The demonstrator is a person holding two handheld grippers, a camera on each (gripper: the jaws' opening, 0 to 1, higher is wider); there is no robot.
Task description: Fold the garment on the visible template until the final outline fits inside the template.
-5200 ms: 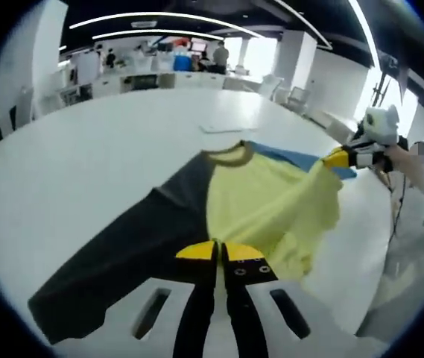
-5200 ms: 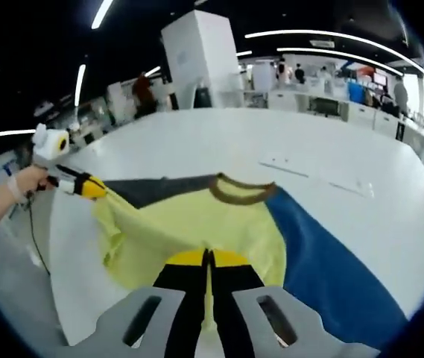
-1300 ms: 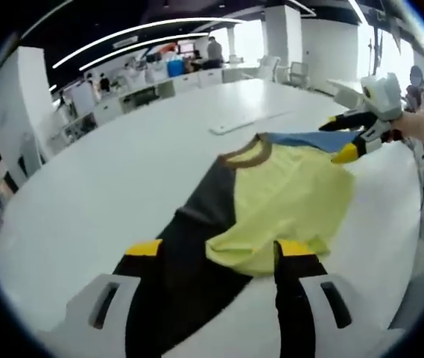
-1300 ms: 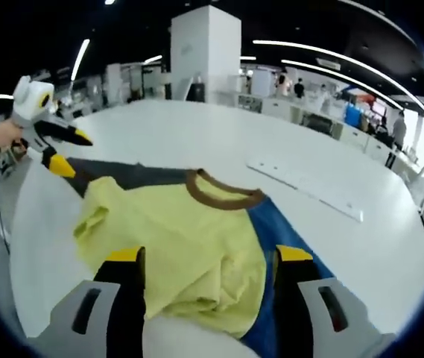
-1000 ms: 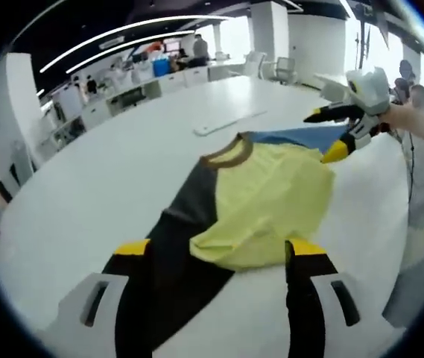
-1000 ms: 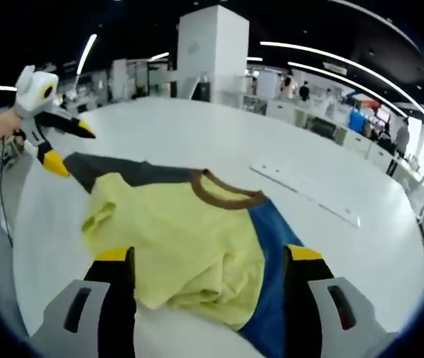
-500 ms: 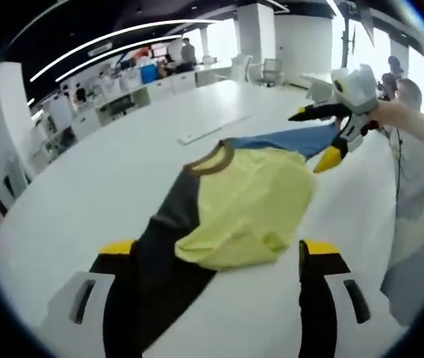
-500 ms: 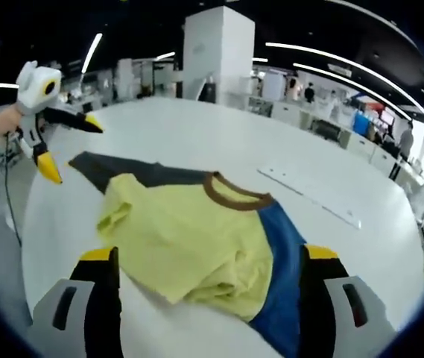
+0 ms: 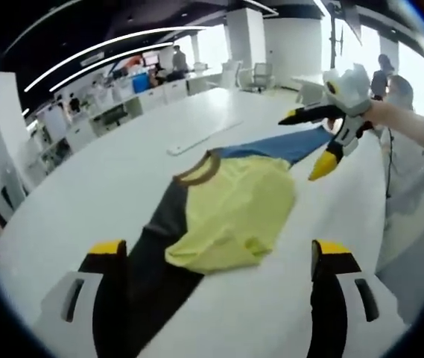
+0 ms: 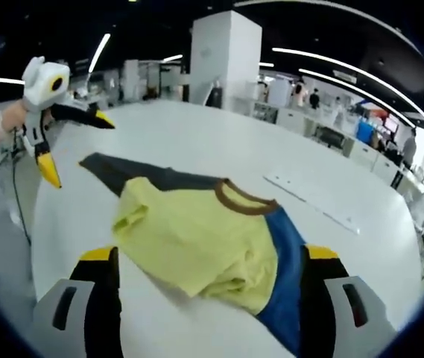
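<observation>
A shirt lies on the white table (image 9: pixel 77 186), with a yellow body (image 9: pixel 230 209), brown collar (image 9: pixel 197 168), dark grey sleeve (image 9: pixel 148 261) and blue sleeve (image 9: pixel 282 145). Its yellow lower part is folded up in a loose, rumpled layer (image 10: pixel 197 239). My left gripper (image 9: pixel 219 250) hovers open above the near edge of the shirt, holding nothing. My right gripper (image 10: pixel 210 253) is open too, over the yellow fold and the blue sleeve (image 10: pixel 286 276). Each shows in the other's view, held up off the cloth by a hand: the right gripper (image 9: pixel 302 145) and the left gripper (image 10: pixel 79 149).
A flat white strip (image 9: pixel 200 137) lies on the table beyond the collar, also seen as a white strip (image 10: pixel 312 203). The person's sleeve (image 9: pixel 420 134) reaches in from the right. Desks, chairs and people stand far behind, with a white pillar (image 10: pixel 226 52).
Both grippers, shut on the yellow hem 5.2 s ago, have let it go and opened. Over the last second both have drawn up and back; the shirt lies still.
</observation>
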